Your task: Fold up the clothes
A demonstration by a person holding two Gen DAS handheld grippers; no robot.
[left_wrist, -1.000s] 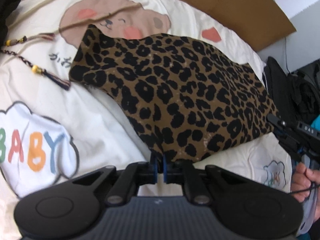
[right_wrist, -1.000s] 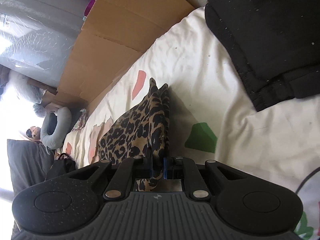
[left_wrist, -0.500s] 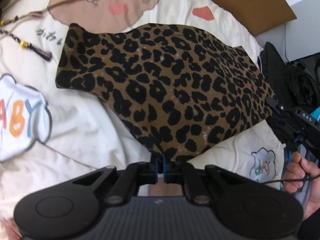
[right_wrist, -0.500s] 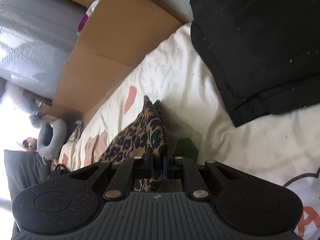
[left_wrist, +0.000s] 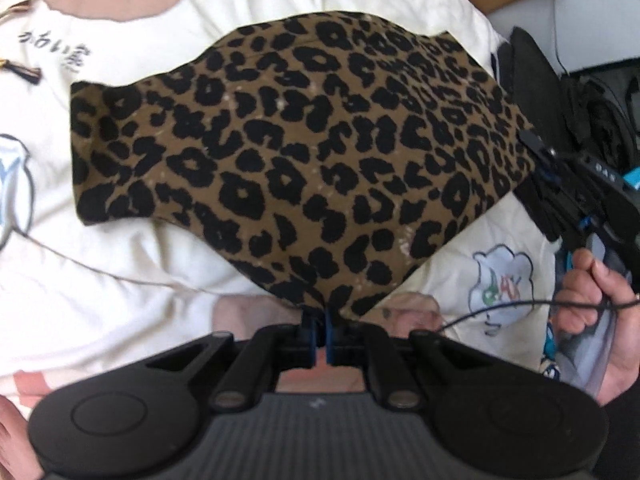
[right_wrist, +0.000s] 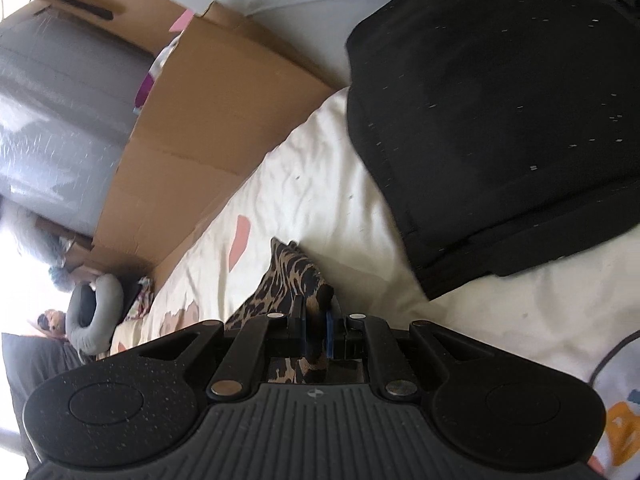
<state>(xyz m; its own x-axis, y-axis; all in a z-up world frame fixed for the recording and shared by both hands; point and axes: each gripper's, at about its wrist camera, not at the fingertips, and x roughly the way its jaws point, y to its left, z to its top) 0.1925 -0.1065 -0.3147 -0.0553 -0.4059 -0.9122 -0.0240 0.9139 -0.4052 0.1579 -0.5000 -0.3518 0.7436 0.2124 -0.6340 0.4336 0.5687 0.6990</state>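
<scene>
both grippers pinch the leopard cloth, and the fold runs away from the left fingers

the leopard-print garment [left_wrist: 304, 160] fills the middle of the left wrist view, spread over the cream printed bedcover [left_wrist: 132, 248]; its long axis runs from the left of the frame across to the right, and its nearest corner dips down to bottom centre; there the left gripper [left_wrist: 319, 334] has its blue pads clenched tight on that corner, no gap showing between them; at the right edge of the same view the right gripper [left_wrist: 550, 164] bites the garment's far right corner, with the person's hand [left_wrist: 592, 300] wrapped on its handle just below.

switch to the right wrist view; the right gripper [right_wrist: 316, 332] is closed on a bunched thickness of the leopard cloth [right_wrist: 288, 280], which trails off up and left from the fingers along the bedcover; a folded black garment [right_wrist: 500, 120] lies in the upper right, apart from the leopard piece; a cardboard box [right_wrist: 208, 140] stands along the bed's far edge, upper left.

so the picture is this: one held edge, slung between the two grips, with the rest of the cloth lying away from the left fingers toward the top of the frame; my read is that the coming move carries this held edge over toward that far edge; the two corners need to travel level together, or the fold will skew.
</scene>
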